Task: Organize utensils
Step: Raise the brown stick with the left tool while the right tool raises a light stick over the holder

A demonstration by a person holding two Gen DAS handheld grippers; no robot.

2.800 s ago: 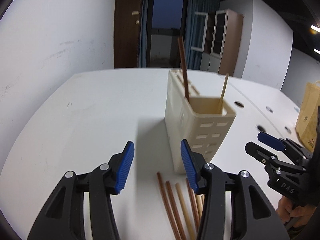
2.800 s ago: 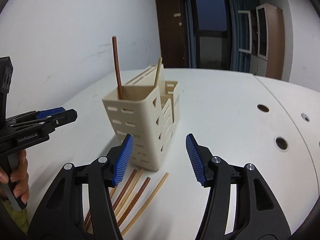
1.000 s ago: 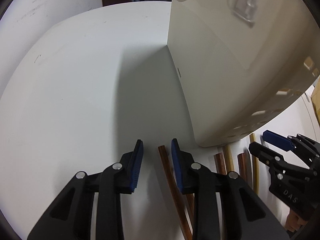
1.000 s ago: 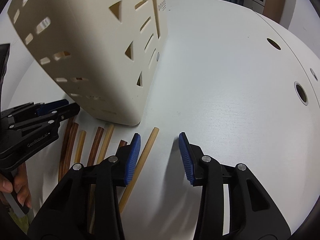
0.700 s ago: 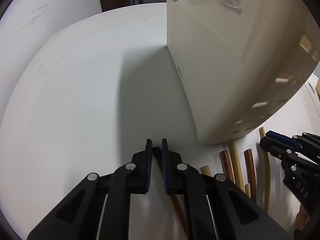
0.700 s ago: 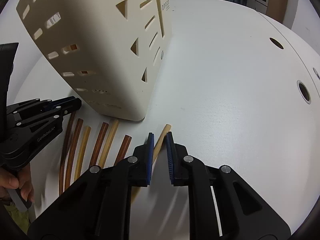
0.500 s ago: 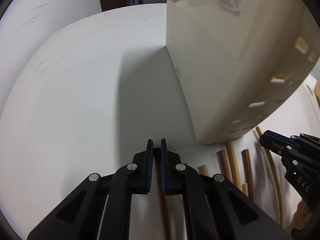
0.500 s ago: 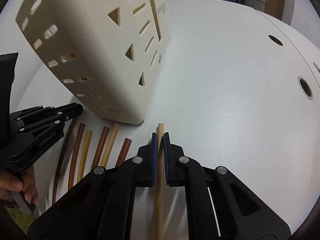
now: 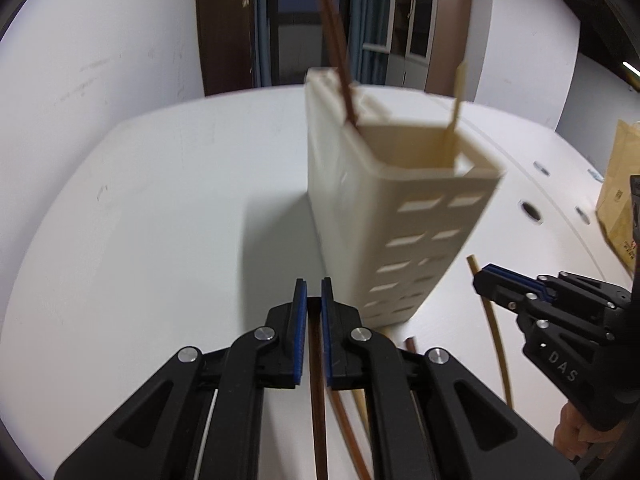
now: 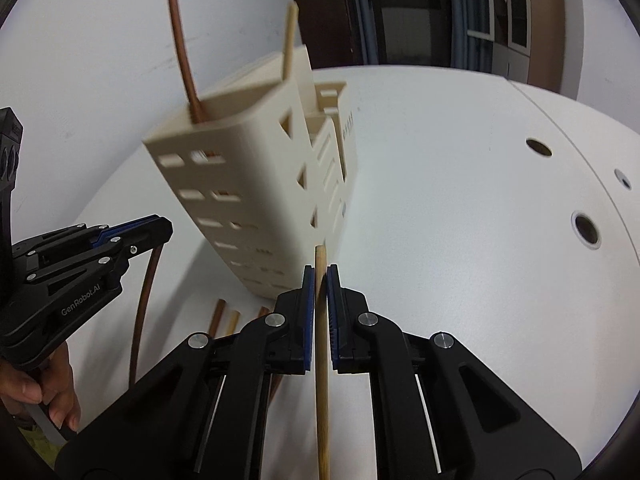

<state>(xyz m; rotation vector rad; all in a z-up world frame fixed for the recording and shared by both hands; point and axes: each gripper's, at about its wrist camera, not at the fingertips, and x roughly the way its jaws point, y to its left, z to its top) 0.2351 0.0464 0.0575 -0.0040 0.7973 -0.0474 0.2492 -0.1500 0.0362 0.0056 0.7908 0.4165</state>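
Dim, even indoor light; holder motion-blurred (edges fisheye-bent), soft shadow beside it.

The white counter carries a cream holder, loose chopsticks lying at its base, and a brown paper bag at the far edge.

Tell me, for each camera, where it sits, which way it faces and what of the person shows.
Left wrist: behind the left gripper, shut on a dark chopstick, facing the cream holder; right gripper and fingers at right.
Right wrist: behind the right gripper, shut on a light chopstick, facing the holder; left gripper and hand at left.
Shared: holder, white table, loose chopsticks.
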